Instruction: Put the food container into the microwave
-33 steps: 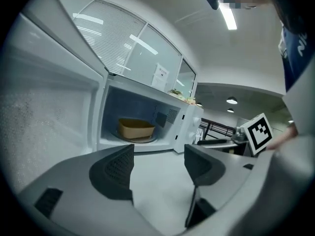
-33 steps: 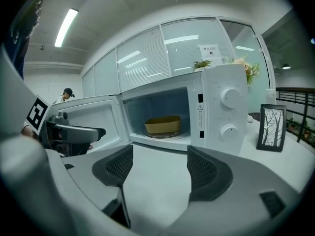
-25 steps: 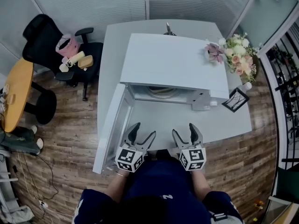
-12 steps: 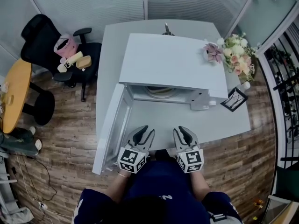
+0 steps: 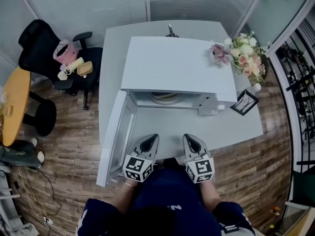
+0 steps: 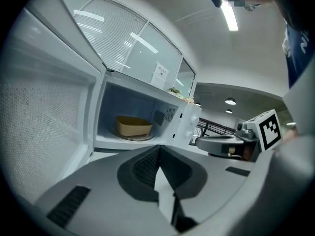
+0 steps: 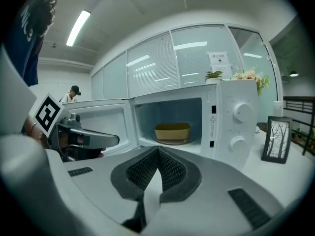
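Observation:
A white microwave [image 5: 179, 65] stands on the table with its door [image 5: 114, 136] swung open to the left. Inside it a tan food container [image 7: 172, 131] [image 6: 133, 126] rests on the turntable; only its near edge [image 5: 164, 99] shows in the head view. My left gripper [image 5: 150, 140] and right gripper [image 5: 191, 140] are side by side near the table's front edge, in front of the cavity and apart from the container. Both sets of jaws have just closed, tips together and nothing between them. Each gripper shows in the other's view: right gripper [image 6: 221, 144], left gripper [image 7: 91, 140].
A flower bunch [image 5: 243, 57] and a small picture frame [image 5: 245, 103] sit right of the microwave on the grey table [image 5: 246, 129]. A black office chair [image 5: 54, 50] with bags and a yellow round table [image 5: 12, 107] stand to the left. A person [image 7: 71, 95] stands far off.
Both grippers' jaws went from wide open to shut with nothing taken hold of. The hands have stayed near the table's front edge.

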The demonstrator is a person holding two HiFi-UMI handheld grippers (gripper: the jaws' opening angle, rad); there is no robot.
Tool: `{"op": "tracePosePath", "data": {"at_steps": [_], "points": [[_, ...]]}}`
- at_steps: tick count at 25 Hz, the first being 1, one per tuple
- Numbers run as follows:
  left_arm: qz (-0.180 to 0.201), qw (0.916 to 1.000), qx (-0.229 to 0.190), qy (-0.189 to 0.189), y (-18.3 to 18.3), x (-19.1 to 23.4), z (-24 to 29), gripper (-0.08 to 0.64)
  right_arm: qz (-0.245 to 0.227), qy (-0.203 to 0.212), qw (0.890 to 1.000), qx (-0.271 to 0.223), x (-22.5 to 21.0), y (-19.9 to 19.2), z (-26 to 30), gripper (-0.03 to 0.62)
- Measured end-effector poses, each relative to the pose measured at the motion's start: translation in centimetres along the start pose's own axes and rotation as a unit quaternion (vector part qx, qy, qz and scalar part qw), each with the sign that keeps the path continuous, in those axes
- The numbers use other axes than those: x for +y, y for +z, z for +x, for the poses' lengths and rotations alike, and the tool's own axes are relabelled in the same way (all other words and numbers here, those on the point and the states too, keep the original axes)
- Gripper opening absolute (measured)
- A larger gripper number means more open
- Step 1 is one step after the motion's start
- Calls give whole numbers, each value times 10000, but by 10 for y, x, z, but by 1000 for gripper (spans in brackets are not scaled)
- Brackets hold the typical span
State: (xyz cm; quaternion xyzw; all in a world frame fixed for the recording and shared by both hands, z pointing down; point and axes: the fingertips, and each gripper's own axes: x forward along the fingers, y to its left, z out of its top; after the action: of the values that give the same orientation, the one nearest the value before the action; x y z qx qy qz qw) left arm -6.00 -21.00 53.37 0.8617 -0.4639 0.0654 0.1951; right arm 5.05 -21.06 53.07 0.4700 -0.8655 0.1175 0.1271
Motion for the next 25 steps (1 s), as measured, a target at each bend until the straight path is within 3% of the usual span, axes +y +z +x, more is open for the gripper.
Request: {"op": "tracePosePath", "data": {"at_steps": [25], "points": [[19, 10000, 41, 32, -2, 9, 9, 2, -277, -230, 9992, 162, -12, -6, 0, 8]]}}
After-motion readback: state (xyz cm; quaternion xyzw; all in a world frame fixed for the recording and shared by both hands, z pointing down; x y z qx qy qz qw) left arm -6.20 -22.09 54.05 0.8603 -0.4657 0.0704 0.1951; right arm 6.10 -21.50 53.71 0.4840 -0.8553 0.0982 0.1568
